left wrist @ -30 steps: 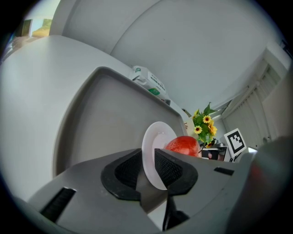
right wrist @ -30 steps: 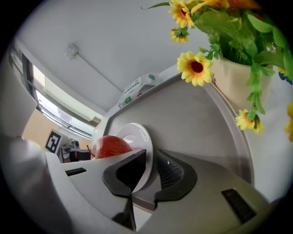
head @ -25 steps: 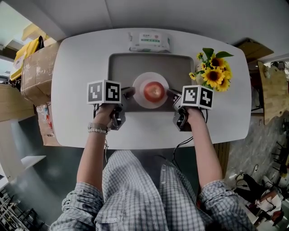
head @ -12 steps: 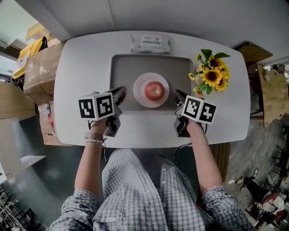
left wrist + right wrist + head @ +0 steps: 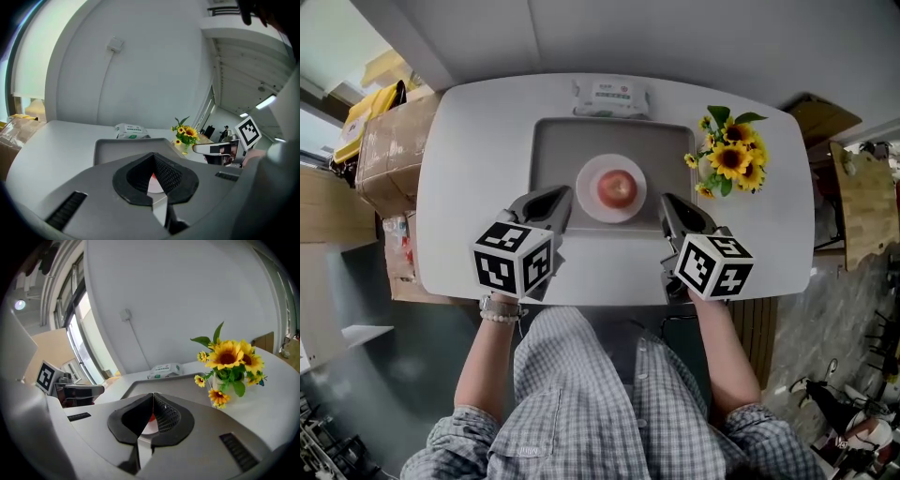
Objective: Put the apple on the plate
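A red apple lies on a small white plate in the middle of a grey tray. My left gripper hangs above the tray's front left, shut and holding nothing, apart from the plate. My right gripper hangs at the front right, also shut and empty. In the left gripper view the jaw tips meet, and a sliver of apple shows in the hollow behind them. The right gripper view shows the same: closed tips with the apple beyond.
A pack of wipes lies behind the tray. A vase of sunflowers stands at the right of the white table. A cardboard box sits off the table's left edge.
Both grippers have drawn back from the plate's sides toward the person and risen, rolling as they went. The apple and plate have stayed put.
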Tool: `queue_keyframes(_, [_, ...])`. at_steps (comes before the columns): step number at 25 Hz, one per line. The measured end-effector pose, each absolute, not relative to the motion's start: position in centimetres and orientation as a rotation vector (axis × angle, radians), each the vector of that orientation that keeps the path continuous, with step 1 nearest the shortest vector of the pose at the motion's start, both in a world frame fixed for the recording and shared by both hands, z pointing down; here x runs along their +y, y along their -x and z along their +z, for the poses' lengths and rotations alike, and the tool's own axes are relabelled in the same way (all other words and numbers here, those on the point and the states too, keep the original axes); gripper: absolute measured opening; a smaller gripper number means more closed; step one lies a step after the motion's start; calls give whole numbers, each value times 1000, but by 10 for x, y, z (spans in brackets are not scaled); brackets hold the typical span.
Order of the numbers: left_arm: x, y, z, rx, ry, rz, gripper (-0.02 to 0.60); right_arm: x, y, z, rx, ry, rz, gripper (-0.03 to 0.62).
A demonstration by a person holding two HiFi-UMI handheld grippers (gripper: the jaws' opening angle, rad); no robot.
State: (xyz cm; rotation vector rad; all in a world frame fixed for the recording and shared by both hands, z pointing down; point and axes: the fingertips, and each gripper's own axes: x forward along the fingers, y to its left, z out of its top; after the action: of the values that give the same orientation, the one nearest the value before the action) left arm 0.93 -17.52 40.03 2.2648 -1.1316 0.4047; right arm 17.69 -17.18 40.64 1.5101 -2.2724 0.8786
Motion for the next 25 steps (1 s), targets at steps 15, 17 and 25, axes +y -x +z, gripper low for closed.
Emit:
queue_keyframes(15, [-113,-32,333,-1219,-2506,415,8,-120,-164,318,-2469,-1457,490,23])
queue_keyframes(17, [-106,-32,328,-1232,-2517,403,8,-115,-157,308,-2497,-1440,459,23])
queue_keyframes(25, [-88,-40,303,-1260,-2593,377,8,-105,-143,289,-2562,-1394,420,23])
